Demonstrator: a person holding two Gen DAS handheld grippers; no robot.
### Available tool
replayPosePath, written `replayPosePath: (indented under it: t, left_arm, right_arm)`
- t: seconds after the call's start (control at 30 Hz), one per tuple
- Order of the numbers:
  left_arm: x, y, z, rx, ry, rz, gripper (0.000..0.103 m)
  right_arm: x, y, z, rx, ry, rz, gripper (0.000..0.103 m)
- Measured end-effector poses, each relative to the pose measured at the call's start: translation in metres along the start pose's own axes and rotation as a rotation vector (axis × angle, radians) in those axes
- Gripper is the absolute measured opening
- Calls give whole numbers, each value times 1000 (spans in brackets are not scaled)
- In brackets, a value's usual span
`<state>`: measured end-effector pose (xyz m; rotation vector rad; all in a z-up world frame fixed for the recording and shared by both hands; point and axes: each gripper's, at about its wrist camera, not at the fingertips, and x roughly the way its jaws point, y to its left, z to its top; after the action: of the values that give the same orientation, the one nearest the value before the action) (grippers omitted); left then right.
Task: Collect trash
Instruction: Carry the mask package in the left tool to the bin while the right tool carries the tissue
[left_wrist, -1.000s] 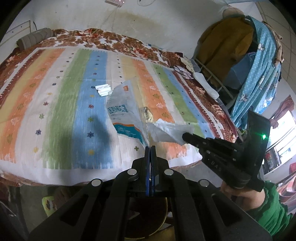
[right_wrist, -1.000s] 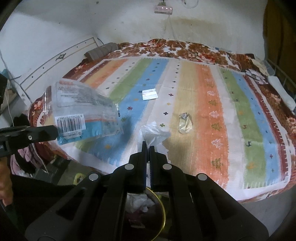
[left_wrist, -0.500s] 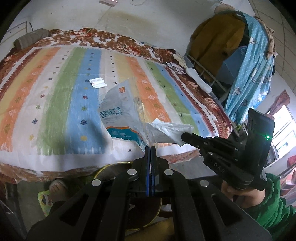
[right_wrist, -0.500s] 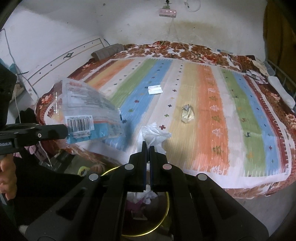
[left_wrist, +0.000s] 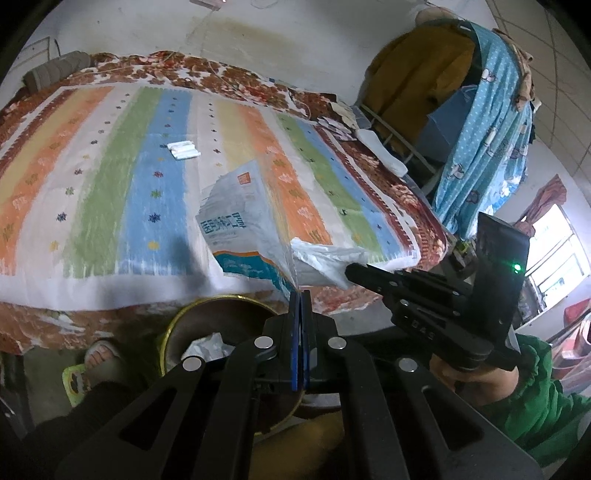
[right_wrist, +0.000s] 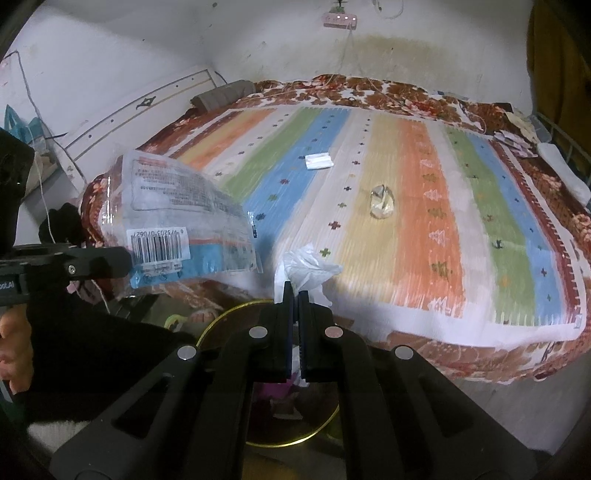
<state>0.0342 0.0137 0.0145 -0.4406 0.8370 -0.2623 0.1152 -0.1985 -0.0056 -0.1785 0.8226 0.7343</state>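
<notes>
The left gripper (left_wrist: 300, 295) is seen closed, its two blue-lined fingers pressed together on the bottom corner of a printed plastic bag (left_wrist: 240, 225). The bag stands up and away from the fingertips, its long axis running forward and slightly leftward from the pinch point, with white and teal panels, dark lettering and a barcode on the reverse side (right_wrist: 159, 247). It looks thin, crinkled and empty, so it is judged likely to flutter rather than drop straight.

The right gripper (right_wrist: 293, 295) is likewise shut, with only a narrow slit between its fingers, and a crumpled white plastic scrap (right_wrist: 308, 264) is held there, bunched just beyond the tips. In the left view the same scrap (left_wrist: 325, 264) is seen just right of the bag's pinched corner, almost touching it.

Directly beneath both sets of fingers lies a round bin (left_wrist: 207, 325) with a yellow rim, already holding some crumpled white trash. The coming move is judged to turn on this: both held items hang above and slightly ahead of the bin mouth, so each has only to be let go over it. Neither gripper is clearly nearer.

Farther out, on the striped bedspread (right_wrist: 424, 192), a clear crumpled wrapper (right_wrist: 382, 201) and a small white packet (right_wrist: 318, 161) lie uncollected, well apart from both grippers.
</notes>
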Motion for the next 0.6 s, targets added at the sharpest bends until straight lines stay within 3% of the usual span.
replayPosePath:
  t: [0.6]
  left_arm:
    - [12, -6, -51, -26, 110, -26, 0]
  right_arm:
    - [9, 16, -46, 10, 111, 9, 2]
